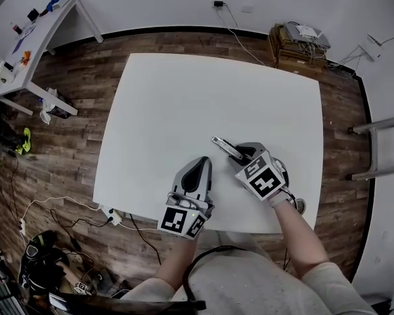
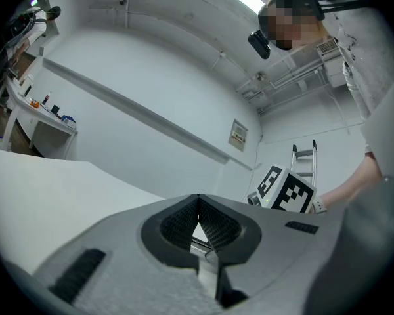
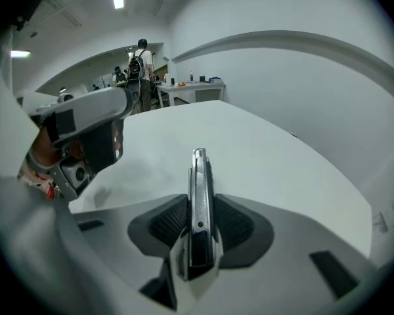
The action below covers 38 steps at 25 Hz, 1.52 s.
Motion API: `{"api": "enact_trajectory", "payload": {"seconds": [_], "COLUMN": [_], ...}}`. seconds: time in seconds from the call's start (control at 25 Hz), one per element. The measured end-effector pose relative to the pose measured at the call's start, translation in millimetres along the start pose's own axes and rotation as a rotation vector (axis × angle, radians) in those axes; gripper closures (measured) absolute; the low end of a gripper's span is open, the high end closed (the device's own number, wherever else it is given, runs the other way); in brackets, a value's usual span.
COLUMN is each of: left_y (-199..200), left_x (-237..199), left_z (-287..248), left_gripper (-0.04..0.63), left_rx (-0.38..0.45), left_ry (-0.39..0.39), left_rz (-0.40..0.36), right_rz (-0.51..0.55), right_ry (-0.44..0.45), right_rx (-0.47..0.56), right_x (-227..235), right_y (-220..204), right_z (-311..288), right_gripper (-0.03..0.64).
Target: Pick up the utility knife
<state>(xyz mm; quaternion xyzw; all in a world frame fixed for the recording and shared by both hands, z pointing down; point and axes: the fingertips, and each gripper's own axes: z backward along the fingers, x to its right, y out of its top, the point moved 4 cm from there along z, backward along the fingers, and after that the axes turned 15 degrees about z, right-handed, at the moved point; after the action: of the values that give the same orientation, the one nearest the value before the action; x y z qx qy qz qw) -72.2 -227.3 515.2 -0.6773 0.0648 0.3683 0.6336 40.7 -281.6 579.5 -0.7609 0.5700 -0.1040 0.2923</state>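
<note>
The utility knife (image 3: 199,195), a slim silver and black bar, stands edge-on between the ribbed pads of my right gripper (image 3: 200,209), which is shut on it. Its front end sticks out past the jaws over the white table (image 3: 276,156). In the head view the knife (image 1: 224,147) pokes up and to the left out of the right gripper (image 1: 240,155), near the table's front right. My left gripper (image 1: 197,165) rests beside it to the left, pointing away from me. Its dark pads meet at the tip in the left gripper view (image 2: 198,205), with nothing between them.
The white table (image 1: 184,97) stands on a wooden floor, and its front edge runs just under both hands. A cluttered desk (image 1: 26,44) is at the far left, boxes (image 1: 295,44) at the far right and a metal frame (image 1: 384,149) to the right. Cables (image 1: 59,209) lie at the front left.
</note>
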Motion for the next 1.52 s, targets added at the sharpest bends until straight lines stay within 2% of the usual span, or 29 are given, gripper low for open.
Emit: {"api": "enact_trajectory", "payload": {"seconds": [0.44,0.92,1.16,1.52], "left_y": [13,36,58,87], "left_x": [11,32,35,45], "left_z": [-3,-11,-9,-1], "left_gripper": [0.589,0.589,0.589,0.589], "left_rx": [-0.004,-0.021,-0.008,0.025], "left_ry": [-0.011,-0.037,-0.046,-0.058], "left_rz": [-0.01,-0.034,-0.051,-0.073], "right_rz": [-0.157,-0.266,-0.364,-0.383], "right_ry": [-0.016,-0.03,-0.045,-0.097], "right_rx": [0.148,0.289,0.452,0.564], "right_x": [9,18,19,16], "right_y": [20,38,53,66], "right_z": [32,83,113,150], "right_gripper": [0.482,0.483,0.483,0.483]}}
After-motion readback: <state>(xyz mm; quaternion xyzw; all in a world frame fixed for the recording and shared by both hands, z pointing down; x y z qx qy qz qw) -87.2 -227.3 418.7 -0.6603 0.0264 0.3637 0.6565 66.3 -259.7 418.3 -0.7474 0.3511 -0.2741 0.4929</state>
